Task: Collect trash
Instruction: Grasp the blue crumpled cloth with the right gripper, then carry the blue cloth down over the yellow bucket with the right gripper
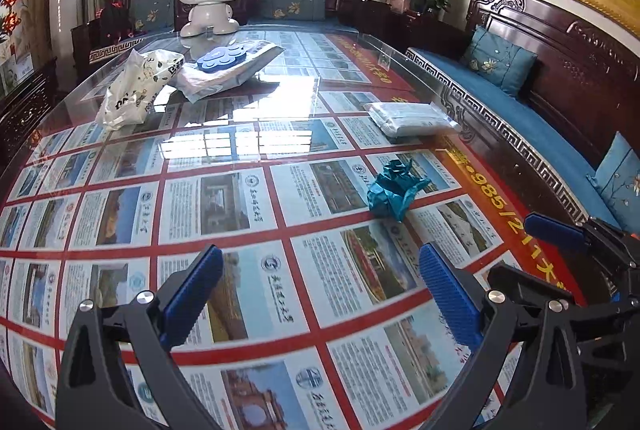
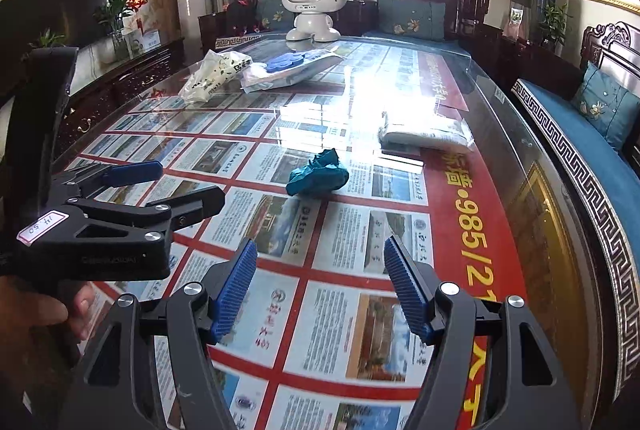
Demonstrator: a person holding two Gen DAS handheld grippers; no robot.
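Left wrist view shows us a crumpled teal wrapper (image 1: pixel 394 190) right of centre on the tabletop (image 1: pixel 224 206), beyond our spread, empty left hand-held gripper (image 1: pixel 320 274).

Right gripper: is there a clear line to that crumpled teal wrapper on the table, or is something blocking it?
Probably yes. The right gripper is open and empty, the crumpled teal wrapper lies ahead on bare glass table, and the left gripper sits off to the side.

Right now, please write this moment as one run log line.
left gripper: open, empty | right gripper: open, empty | teal paper wad: on table, untouched
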